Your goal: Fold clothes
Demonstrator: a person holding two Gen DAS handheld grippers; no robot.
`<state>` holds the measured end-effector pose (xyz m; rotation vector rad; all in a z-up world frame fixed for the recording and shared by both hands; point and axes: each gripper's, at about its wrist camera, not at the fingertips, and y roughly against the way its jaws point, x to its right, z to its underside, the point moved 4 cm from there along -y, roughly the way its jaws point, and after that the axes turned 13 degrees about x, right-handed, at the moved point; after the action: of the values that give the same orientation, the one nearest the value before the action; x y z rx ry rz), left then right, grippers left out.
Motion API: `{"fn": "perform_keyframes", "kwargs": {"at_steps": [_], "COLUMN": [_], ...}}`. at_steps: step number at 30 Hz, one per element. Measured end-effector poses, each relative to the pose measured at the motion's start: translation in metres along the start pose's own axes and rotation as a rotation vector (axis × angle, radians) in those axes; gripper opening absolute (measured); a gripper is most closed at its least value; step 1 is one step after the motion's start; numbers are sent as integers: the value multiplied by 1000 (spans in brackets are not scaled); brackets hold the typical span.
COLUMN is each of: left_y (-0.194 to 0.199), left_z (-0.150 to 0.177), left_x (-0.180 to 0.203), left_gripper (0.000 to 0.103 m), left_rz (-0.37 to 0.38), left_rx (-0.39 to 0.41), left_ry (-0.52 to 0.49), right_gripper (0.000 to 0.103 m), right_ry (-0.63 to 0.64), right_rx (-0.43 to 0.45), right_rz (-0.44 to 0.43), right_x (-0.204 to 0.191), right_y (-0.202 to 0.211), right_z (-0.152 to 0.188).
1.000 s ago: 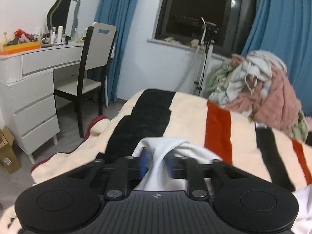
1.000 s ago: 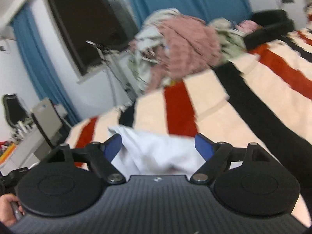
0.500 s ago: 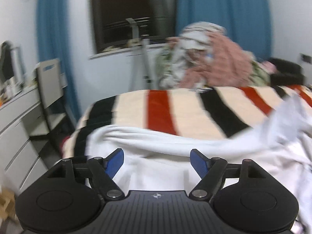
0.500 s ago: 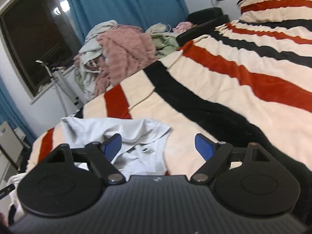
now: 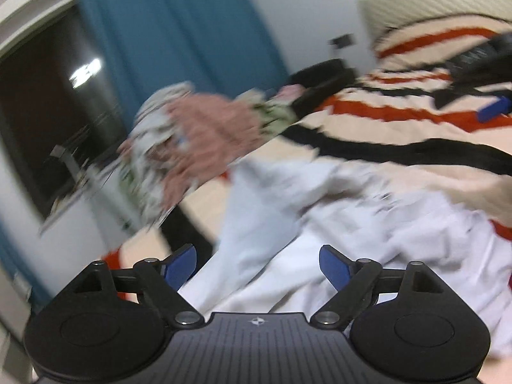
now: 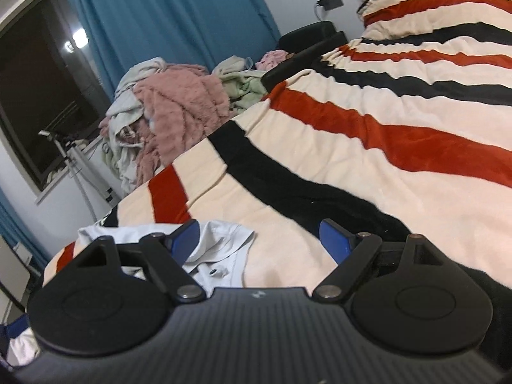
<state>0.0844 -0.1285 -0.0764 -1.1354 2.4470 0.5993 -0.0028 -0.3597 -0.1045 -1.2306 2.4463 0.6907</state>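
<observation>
The left gripper (image 5: 257, 264) is opening above the white shirt (image 5: 320, 211) on the bed (image 6: 368, 166), gripping nothing; the right gripper (image 6: 260, 240) hangs released.

White shirt (image 5: 336, 224) rumpled, spread flat on striped blanket (image 6: 368, 160).

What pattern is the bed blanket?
Cream blanket with red and black stripes, clearest in the right wrist view.

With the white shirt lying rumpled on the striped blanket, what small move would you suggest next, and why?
Probably lower the left hand-held gripper onto a near edge of the white shirt and pinch it. Its jaws are opening with cloth below but not pressed; the right hand-held gripper is open too, over the blanket, and the shirt is still crumpled.
</observation>
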Motion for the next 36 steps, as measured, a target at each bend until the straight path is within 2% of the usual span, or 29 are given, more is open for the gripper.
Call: {"fn": "perform_keyframes", "kwargs": {"at_steps": [7, 13, 18, 24, 25, 27, 29, 30, 33, 36], "left_y": [-77, -152, -209, -240, -246, -255, -260, -262, -250, -226], "left_z": [-34, -43, -27, -29, -29, -28, -30, -31, -49, -74], "left_x": [68, 113, 141, 164, 167, 167, 154, 147, 107, 52], "left_gripper": [89, 90, 90, 91, 85, 64, 12, 13, 11, 11], "left_rz": [152, 225, 259, 328, 334, 317, 322, 318, 244, 148], "left_rx": [81, 63, -33, -41, -49, -84, -139, -157, -115, -69], "left_ry": [-204, -361, -482, -494, -495, -497, -421, -384, -290, -126], "right_gripper": [84, 84, 84, 84, 84, 84, 84, 84, 84, 85], "right_ry": [-61, -125, -156, -170, -169, -171, -161, -154, -144, -122], "right_rx": [54, 81, 74, 61, 62, 60, 56, 56, 38, 33], "right_rz": [78, 146, 178, 197, 202, 208, 205, 204, 171, 63], "right_x": [24, 45, 55, 59, 59, 61, 61, 60, 55, 37], "right_y": [-7, -20, -35, -45, -46, -48, -50, -51, -55, -54], "right_z": [-10, -14, -10, -4, -3, -1, 2, 3, 8, 11]}}
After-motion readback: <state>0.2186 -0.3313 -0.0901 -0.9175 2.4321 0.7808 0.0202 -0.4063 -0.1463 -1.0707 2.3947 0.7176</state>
